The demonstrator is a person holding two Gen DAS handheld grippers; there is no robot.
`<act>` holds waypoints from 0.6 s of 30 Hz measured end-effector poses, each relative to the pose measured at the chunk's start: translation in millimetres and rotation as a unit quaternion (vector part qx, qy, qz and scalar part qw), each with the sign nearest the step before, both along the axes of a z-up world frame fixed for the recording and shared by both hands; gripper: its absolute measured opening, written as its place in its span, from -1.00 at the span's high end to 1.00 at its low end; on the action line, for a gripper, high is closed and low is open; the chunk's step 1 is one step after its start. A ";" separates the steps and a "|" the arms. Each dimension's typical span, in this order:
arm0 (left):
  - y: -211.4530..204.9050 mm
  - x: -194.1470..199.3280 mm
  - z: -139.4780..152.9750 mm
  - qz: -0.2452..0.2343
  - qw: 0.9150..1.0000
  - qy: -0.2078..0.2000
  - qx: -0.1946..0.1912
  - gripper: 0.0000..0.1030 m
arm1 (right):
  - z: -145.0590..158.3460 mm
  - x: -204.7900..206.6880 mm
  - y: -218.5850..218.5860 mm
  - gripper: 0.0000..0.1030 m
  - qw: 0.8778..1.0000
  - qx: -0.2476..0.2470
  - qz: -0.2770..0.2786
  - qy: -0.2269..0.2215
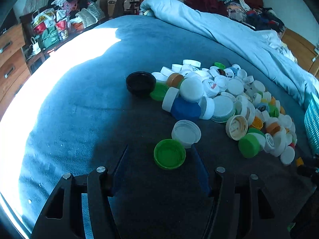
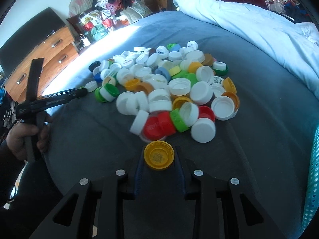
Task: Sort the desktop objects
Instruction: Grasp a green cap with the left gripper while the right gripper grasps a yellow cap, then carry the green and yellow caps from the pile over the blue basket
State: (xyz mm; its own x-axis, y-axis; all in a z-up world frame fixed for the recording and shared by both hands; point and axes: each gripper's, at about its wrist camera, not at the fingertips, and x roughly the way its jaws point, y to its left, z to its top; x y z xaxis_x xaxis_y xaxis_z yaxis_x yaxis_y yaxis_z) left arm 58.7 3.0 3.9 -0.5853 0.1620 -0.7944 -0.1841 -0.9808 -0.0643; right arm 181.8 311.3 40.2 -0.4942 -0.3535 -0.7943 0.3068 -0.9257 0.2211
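Right tool (image 2: 159, 157) is clamped on a round yellow plastic bottle cap (image 2: 159, 155), hollow side up with a dark printed code inside, its two blue-padded fingers (image 2: 139, 171) pressing the cap's left and right rims. This cap sits at the near edge of a large heap of plastic bottle caps (image 2: 169, 87), mostly white with yellow, green, red, orange and blue ones mixed in, spread over the grey-blue bed cover (image 2: 259, 91). Just beyond the yellow cap lie red caps (image 2: 157, 126) and a bright green ribbed cap (image 2: 178, 120).

Left tool (image 1: 159, 151) stands partly open, its blue fingers (image 1: 200, 169) apart on either side of a round green plastic cap (image 1: 169, 153) lying hollow side up on the cover; the right finger runs close beside the cap, the left finger stands clear of it, so nothing is gripped. Touching the green cap's far right edge is a translucent white cap (image 1: 186, 132), and farther off a blue cap (image 1: 185, 108) and a black round lid (image 1: 141, 83) at the heap's left end.

In the right wrist view a person's hand (image 2: 22, 137) holds the left tool's black handle at the far left. A pale blue duvet (image 2: 249, 25) is bunched along the far right of the bed, a turquoise perforated basket (image 2: 313, 179) shows at the right edge, and a wooden chest of drawers (image 2: 45, 59) stands beyond the bed on the left.
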 end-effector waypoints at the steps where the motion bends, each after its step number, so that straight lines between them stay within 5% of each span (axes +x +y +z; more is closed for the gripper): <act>1: -0.2 1.1 0.6 -0.002 1.000 0.001 -0.008 0.44 | 4.7 0.4 -1.0 0.38 1.000 -0.004 -0.001 0.003; 9: -2.4 27.3 50.5 0.025 0.998 0.011 0.049 0.53 | 66.1 8.6 1.9 0.38 0.998 -0.007 -0.005 0.068; 13: 47.4 41.2 116.4 -0.019 0.995 0.070 0.061 0.52 | 115.1 18.9 32.8 0.38 0.992 -0.003 -0.045 0.118; 18: 109.9 43.0 167.3 -0.065 0.989 0.097 0.089 0.52 | 162.9 40.5 87.8 0.38 0.980 0.006 -0.113 0.163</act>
